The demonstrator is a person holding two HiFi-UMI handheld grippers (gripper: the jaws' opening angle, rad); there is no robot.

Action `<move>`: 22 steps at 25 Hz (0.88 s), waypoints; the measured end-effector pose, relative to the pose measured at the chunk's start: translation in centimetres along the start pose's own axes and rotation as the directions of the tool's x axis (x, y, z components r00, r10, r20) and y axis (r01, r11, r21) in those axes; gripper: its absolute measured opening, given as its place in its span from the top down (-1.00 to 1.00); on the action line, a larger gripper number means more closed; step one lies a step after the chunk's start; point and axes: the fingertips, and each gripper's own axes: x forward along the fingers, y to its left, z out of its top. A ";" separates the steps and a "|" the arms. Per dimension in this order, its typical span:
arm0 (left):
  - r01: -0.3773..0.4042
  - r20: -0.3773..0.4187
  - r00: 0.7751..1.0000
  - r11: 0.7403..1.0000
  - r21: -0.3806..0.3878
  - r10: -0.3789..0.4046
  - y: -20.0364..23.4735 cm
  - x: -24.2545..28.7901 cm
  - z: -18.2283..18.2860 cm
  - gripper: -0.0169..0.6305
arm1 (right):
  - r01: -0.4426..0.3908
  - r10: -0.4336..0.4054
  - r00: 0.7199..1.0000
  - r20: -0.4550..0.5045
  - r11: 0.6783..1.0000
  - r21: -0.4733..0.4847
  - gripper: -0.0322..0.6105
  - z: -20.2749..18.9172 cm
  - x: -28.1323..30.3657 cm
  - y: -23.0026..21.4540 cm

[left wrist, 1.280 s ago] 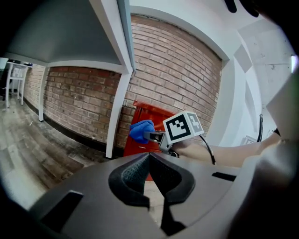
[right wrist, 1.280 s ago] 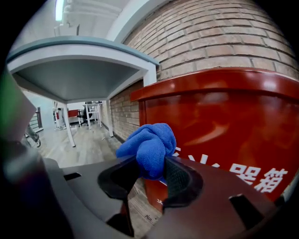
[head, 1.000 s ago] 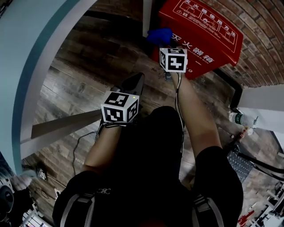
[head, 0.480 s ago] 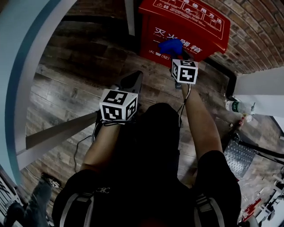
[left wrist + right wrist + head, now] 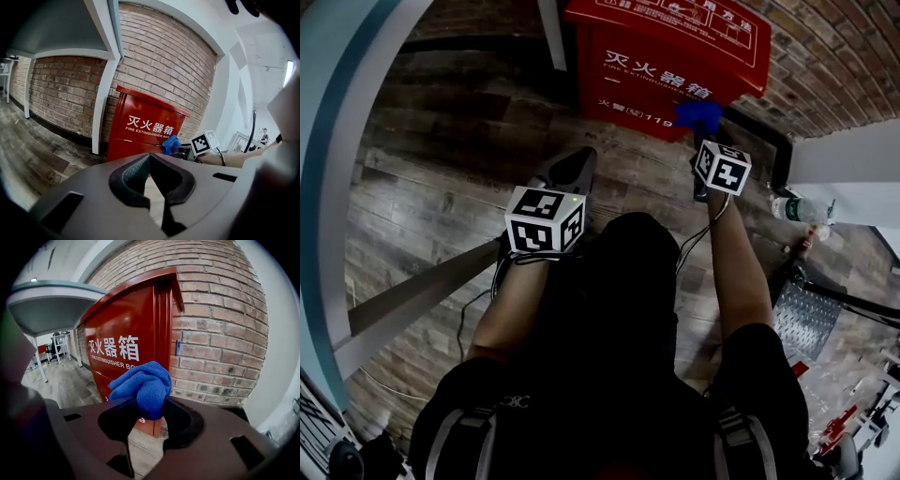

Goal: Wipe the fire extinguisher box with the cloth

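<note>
The red fire extinguisher box (image 5: 675, 66) stands against the brick wall, white lettering on its front; it also shows as the box (image 5: 150, 131) and box (image 5: 126, 343). A blue cloth (image 5: 143, 385) is bunched between the jaws of my right gripper (image 5: 151, 416), which is shut on it. In the head view the cloth (image 5: 698, 115) sits at the box's lower right corner, just ahead of the right gripper (image 5: 705, 150). My left gripper (image 5: 572, 169) hangs back over the floor, shut and holding nothing; its jaws meet in the left gripper (image 5: 150, 161) view.
A white post (image 5: 551, 33) rises left of the box. A plastic bottle (image 5: 792, 211) lies on the floor at the right beside a white wall. A grey slanted beam (image 5: 412, 295) crosses at the left. The floor is wood plank.
My right gripper has carried the cloth rightward across the box front, from near its left part to its lower right corner. The left gripper has stayed about where it was.
</note>
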 end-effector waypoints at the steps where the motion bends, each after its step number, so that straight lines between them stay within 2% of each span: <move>1: -0.001 -0.002 1.000 1.000 -0.001 0.001 0.0 0.1 -0.1 0.92 | 0.000 0.000 1.000 -0.008 1.000 -0.003 0.39 -0.3 0.2 0.0; 5: -0.006 -0.008 1.000 1.000 -0.006 0.006 0.0 0.3 -0.3 0.92 | -0.015 0.014 0.999 -0.030 0.999 -0.034 0.39 -0.9 1.5 1.1; 10: -0.035 -0.006 0.999 0.999 -0.017 0.035 1.0 -0.2 -0.6 0.92 | -0.055 0.050 0.998 -0.040 0.988 -0.142 0.39 -0.8 3.4 4.5; 14: -0.072 -0.007 0.997 0.997 -0.033 0.072 2.0 -1.0 -1.0 0.92 | -0.127 0.123 0.992 -0.034 0.974 -0.188 0.39 0.0 4.8 8.6; 22: -0.171 0.003 0.985 0.984 -0.055 0.171 4.6 -3.8 -1.9 0.92 | -0.278 0.274 0.961 -0.050 0.938 -0.205 0.39 1.7 9.0 18.7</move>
